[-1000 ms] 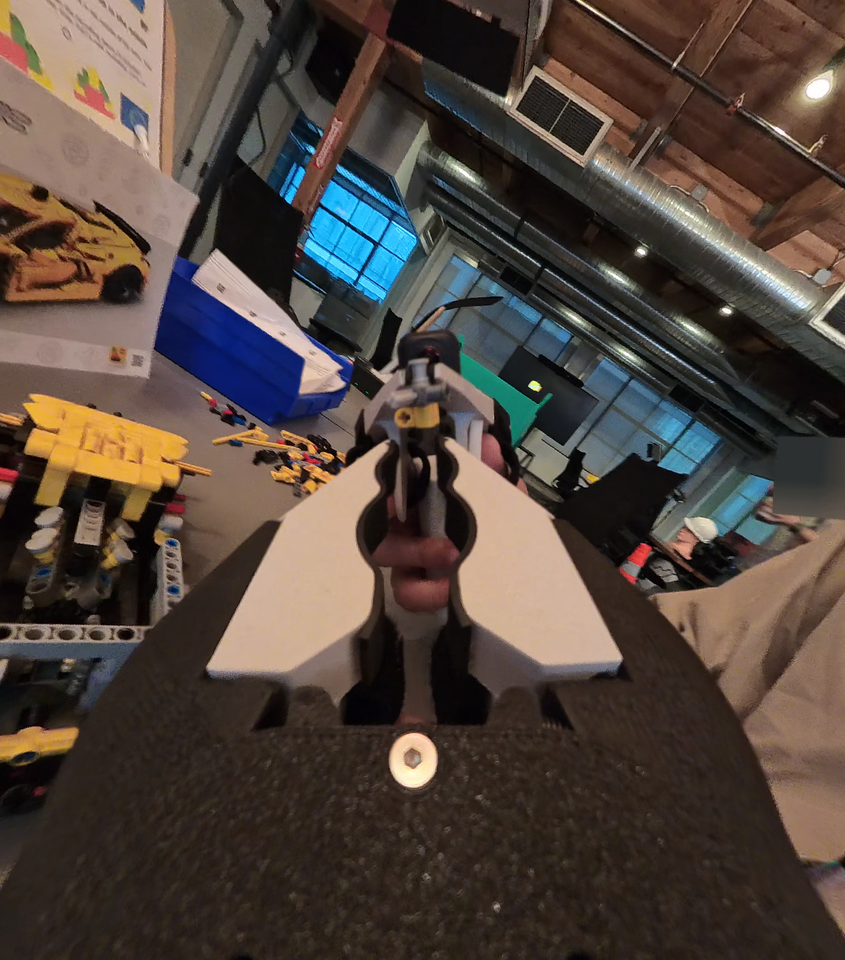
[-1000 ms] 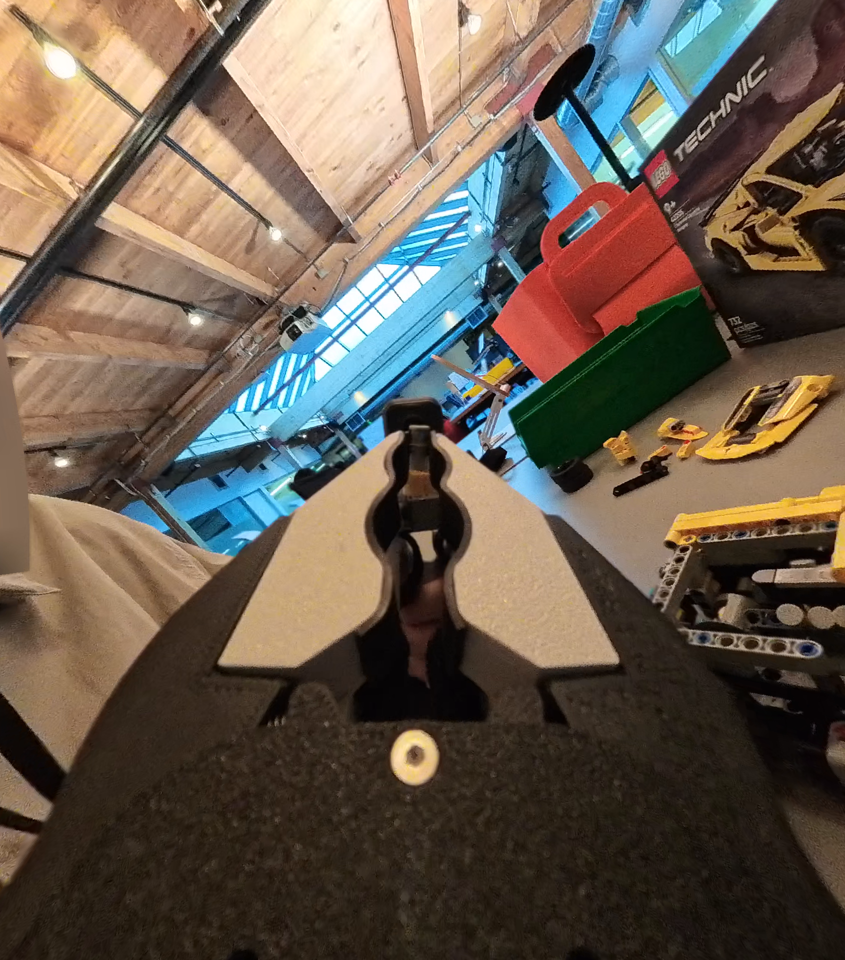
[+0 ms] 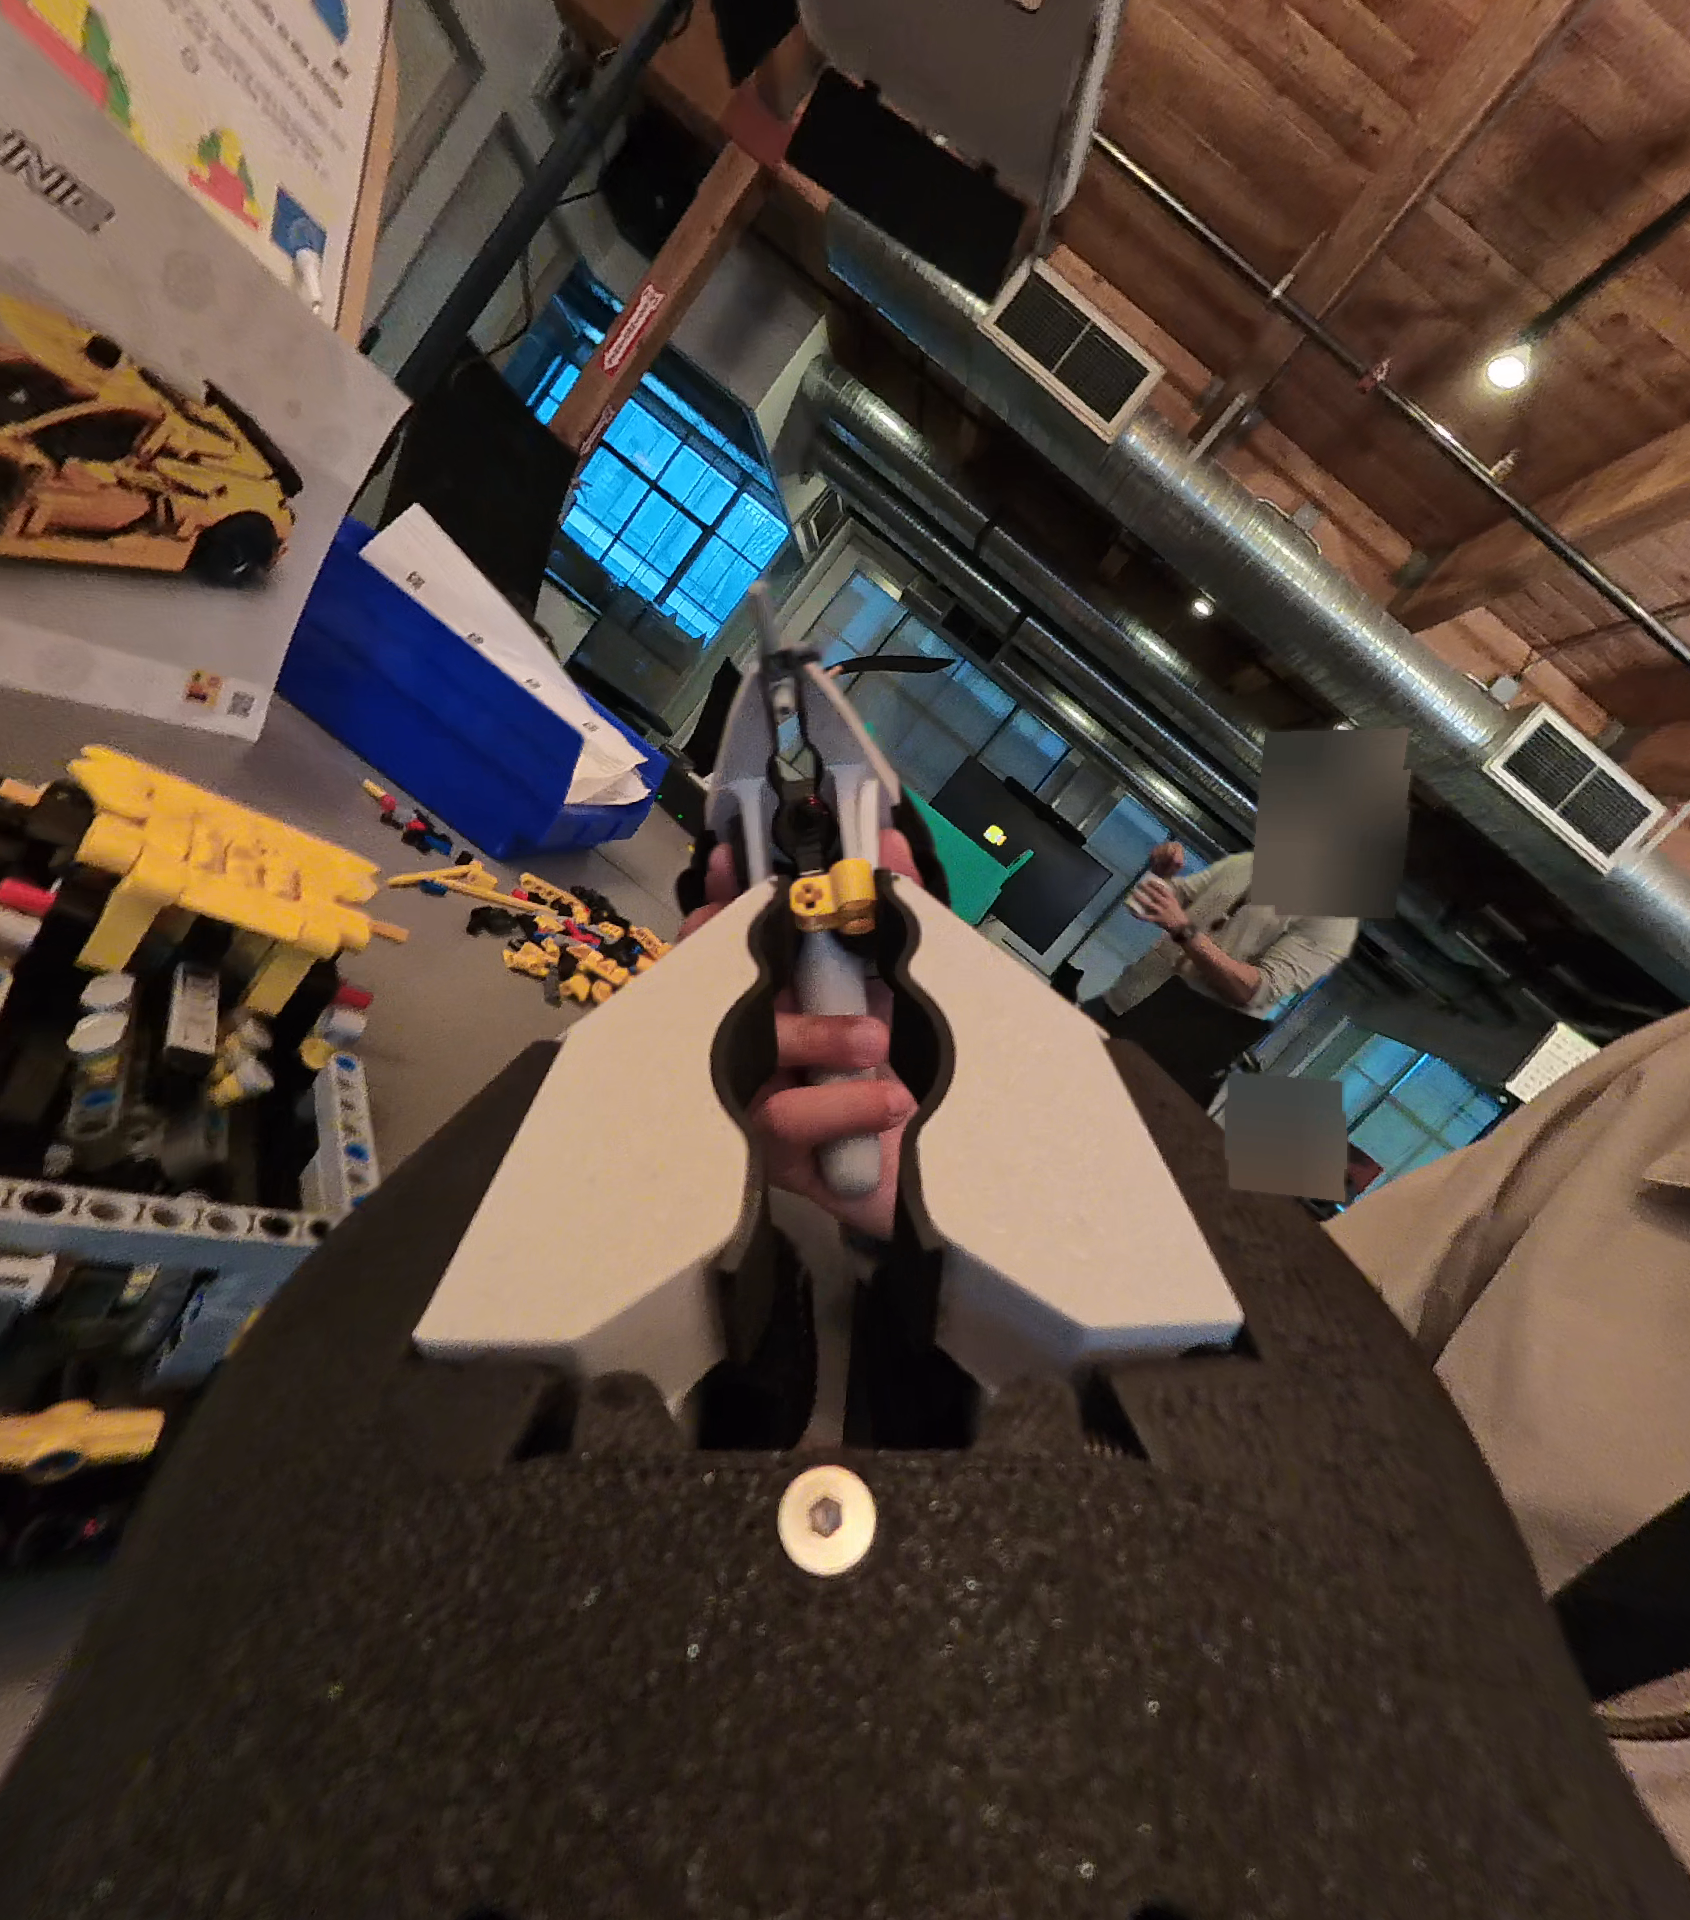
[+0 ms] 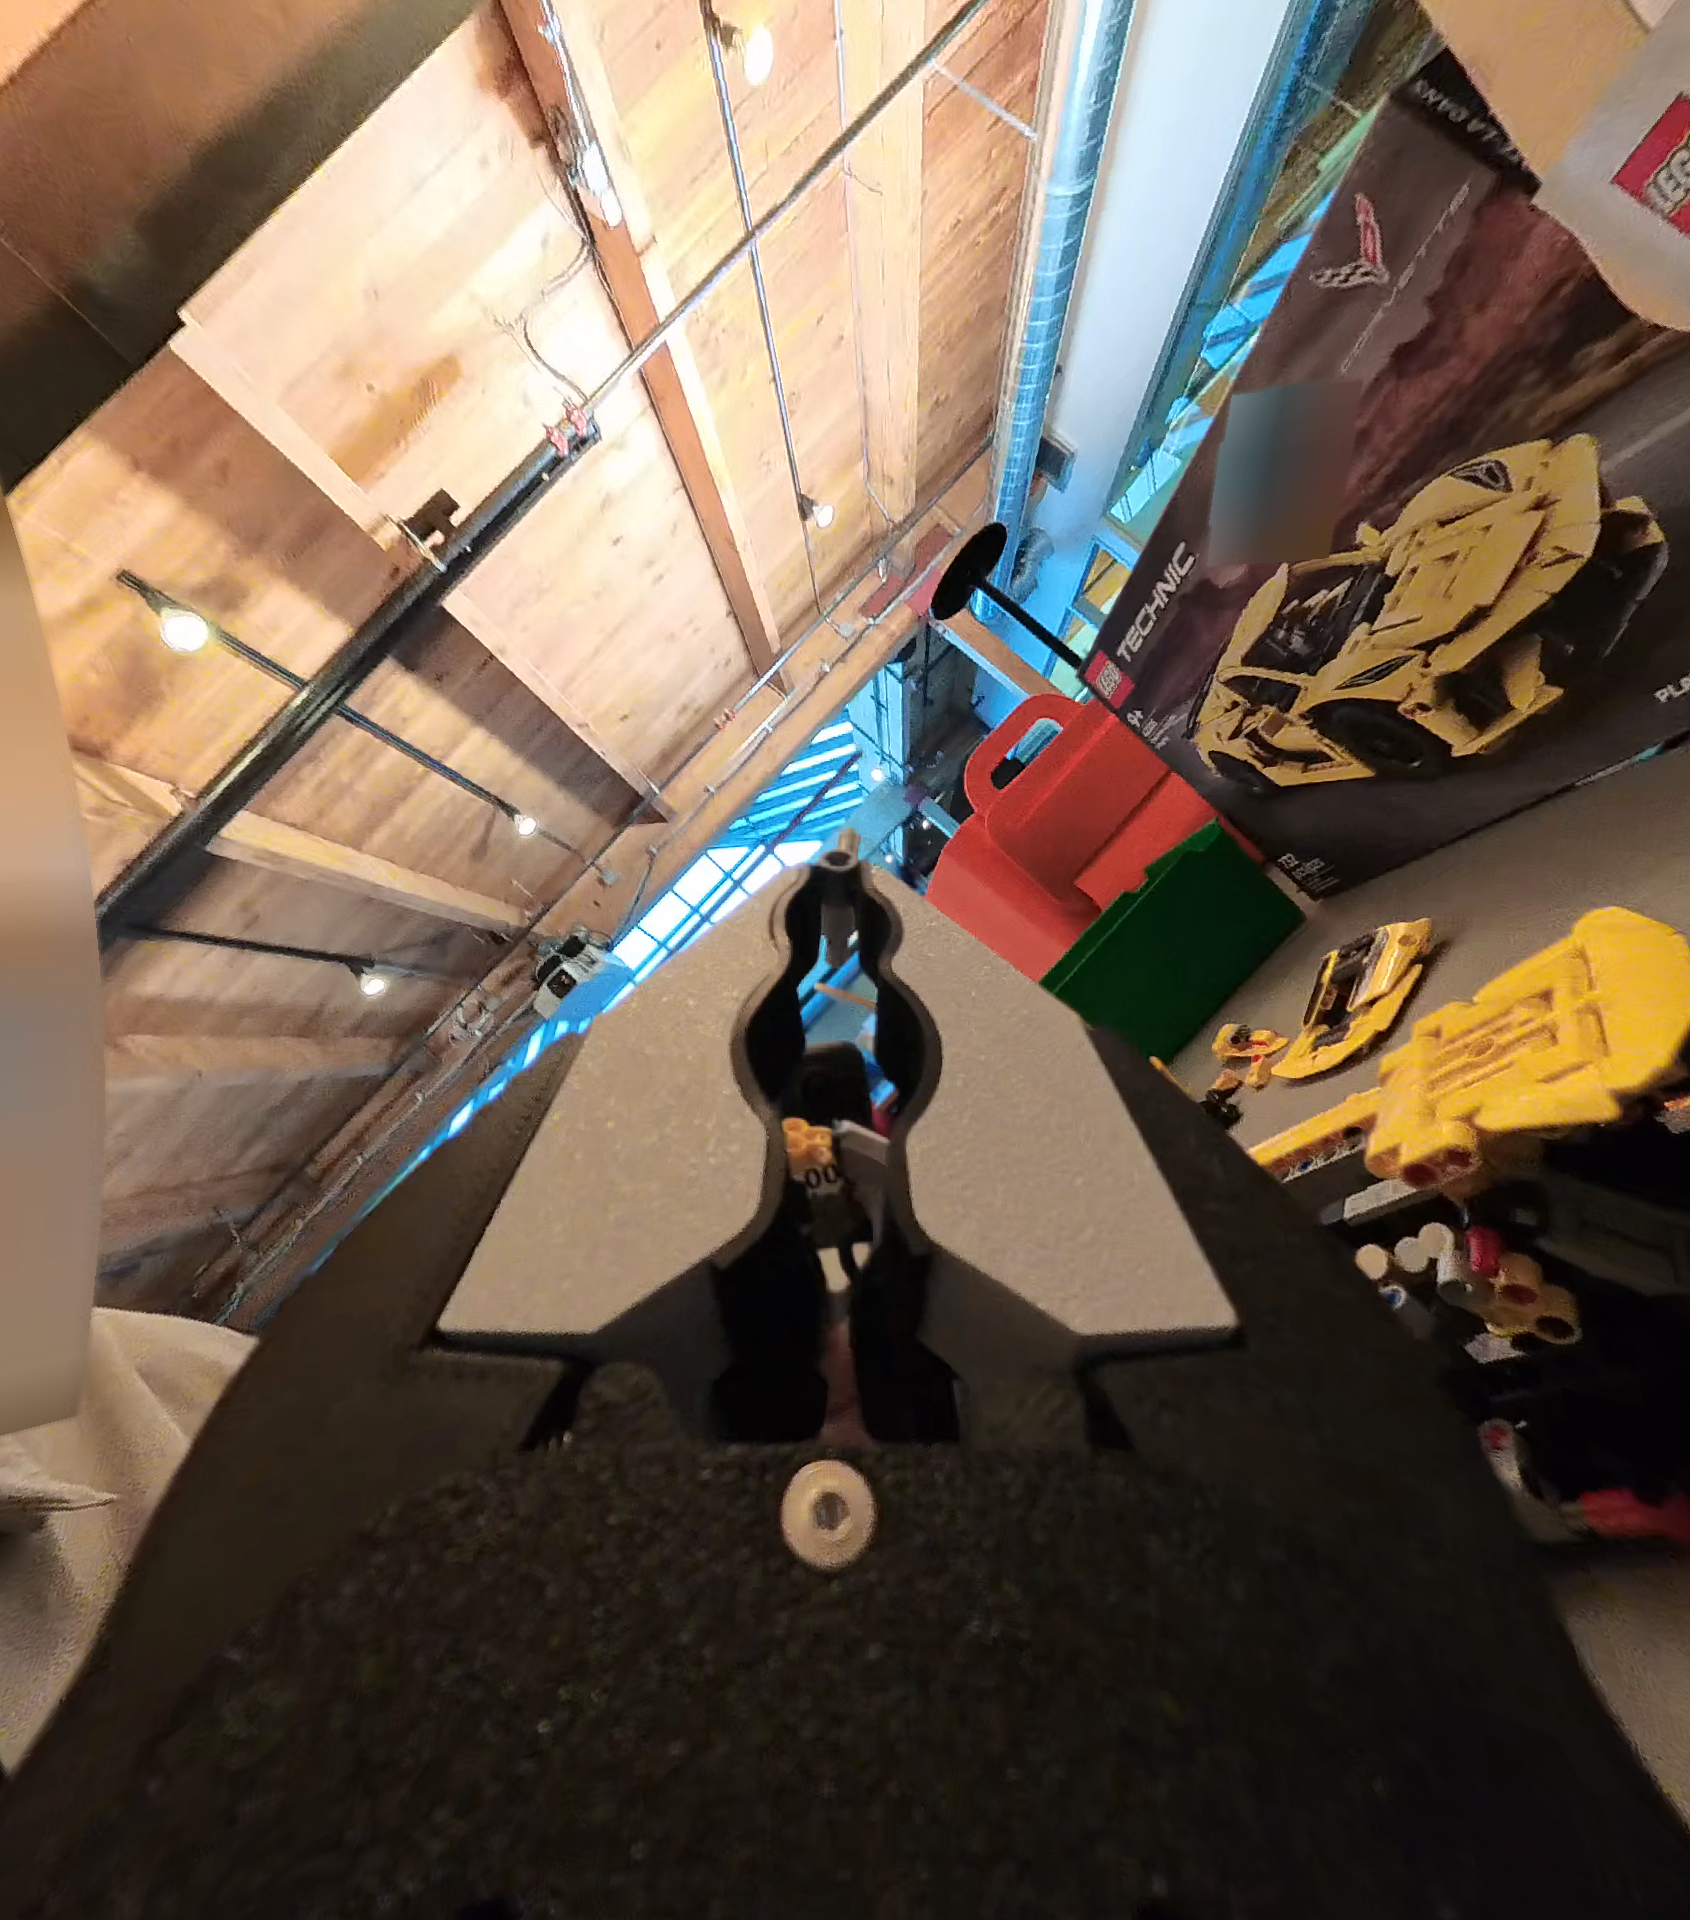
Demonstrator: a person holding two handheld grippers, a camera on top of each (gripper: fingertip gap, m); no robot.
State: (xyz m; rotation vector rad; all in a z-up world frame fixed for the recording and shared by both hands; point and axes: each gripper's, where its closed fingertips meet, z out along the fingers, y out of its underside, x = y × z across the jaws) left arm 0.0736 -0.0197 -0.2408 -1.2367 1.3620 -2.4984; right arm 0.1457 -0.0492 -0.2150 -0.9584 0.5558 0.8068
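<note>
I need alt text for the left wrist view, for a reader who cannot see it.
The left gripper, jaws nearly closed, pinches a small yellow connector piece, with the other gripper just beyond. To the left, on a grey table, stands a half-built yellow toy car, with loose parts and a blue bin behind.

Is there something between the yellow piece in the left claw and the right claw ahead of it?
Nothing visible does. The yellow piece sits at the left claw tips. The right claw, shut on a grey pin, faces it through open air.
</note>
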